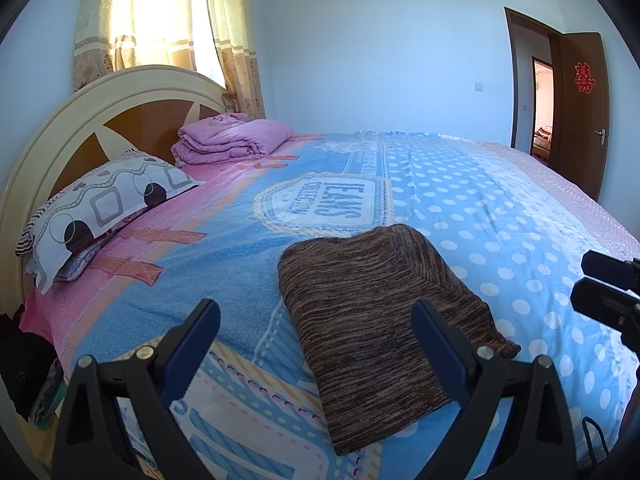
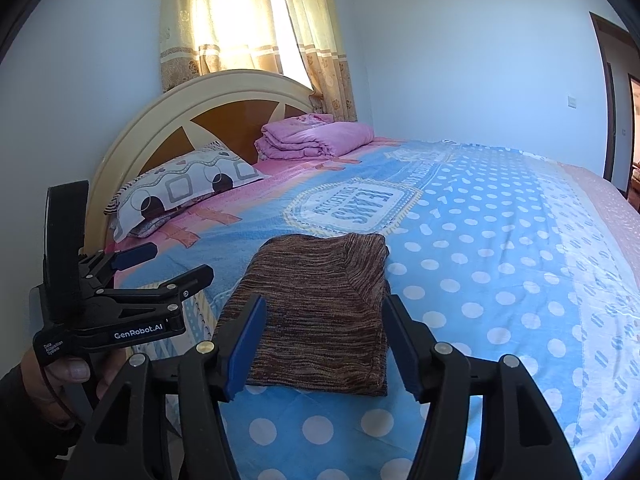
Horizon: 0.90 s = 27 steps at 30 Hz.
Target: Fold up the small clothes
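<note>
A brown striped knit garment (image 1: 376,320) lies folded into a flat rectangle on the bed's blue, polka-dotted cover (image 1: 500,216); it also shows in the right wrist view (image 2: 320,312). My left gripper (image 1: 316,320) is open and empty, raised above the near left part of the garment. My right gripper (image 2: 324,312) is open and empty, hovering over the garment's near edge. The left gripper also appears in the right wrist view (image 2: 176,264), open, left of the garment. The right gripper shows at the right edge of the left wrist view (image 1: 592,280).
A patterned pillow (image 1: 104,204) and a folded pink quilt (image 1: 232,136) lie by the headboard (image 1: 56,132). Curtains (image 1: 168,20) hang behind. An open brown door (image 1: 580,108) stands far right. Dark clothes (image 1: 24,364) sit beside the bed at left.
</note>
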Tool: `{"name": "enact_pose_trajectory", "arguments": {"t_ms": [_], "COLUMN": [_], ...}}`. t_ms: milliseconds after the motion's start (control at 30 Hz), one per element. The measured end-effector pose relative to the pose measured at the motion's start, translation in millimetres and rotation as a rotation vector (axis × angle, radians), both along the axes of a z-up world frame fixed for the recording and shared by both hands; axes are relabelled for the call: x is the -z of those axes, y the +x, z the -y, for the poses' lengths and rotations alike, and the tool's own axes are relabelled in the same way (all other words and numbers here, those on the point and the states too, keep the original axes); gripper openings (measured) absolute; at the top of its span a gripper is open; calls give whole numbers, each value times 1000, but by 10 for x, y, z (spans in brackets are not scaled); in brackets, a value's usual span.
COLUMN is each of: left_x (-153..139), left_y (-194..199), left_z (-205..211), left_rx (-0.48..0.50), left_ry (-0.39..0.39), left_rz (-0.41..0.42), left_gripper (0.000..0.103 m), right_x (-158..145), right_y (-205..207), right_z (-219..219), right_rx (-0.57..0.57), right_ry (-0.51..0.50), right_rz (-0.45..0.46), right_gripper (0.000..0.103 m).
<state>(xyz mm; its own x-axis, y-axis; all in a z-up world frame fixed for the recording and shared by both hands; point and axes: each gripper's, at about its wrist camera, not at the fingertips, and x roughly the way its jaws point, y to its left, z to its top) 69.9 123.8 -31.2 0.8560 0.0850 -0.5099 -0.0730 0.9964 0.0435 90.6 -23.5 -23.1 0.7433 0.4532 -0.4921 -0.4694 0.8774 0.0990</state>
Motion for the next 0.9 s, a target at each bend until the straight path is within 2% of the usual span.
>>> {"name": "enact_pose_trajectory", "arguments": {"t_ms": [900], "left_x": [6], "left_y": [0], "left_z": [-15], "left_rx": [5], "left_ry": [5], "left_rz": [-7], "left_gripper": [100], "right_x": [19], "right_y": [-68], "right_z": [18], "right_rx": [1], "right_ry": [6], "right_rz": [0], "right_gripper": [62]}}
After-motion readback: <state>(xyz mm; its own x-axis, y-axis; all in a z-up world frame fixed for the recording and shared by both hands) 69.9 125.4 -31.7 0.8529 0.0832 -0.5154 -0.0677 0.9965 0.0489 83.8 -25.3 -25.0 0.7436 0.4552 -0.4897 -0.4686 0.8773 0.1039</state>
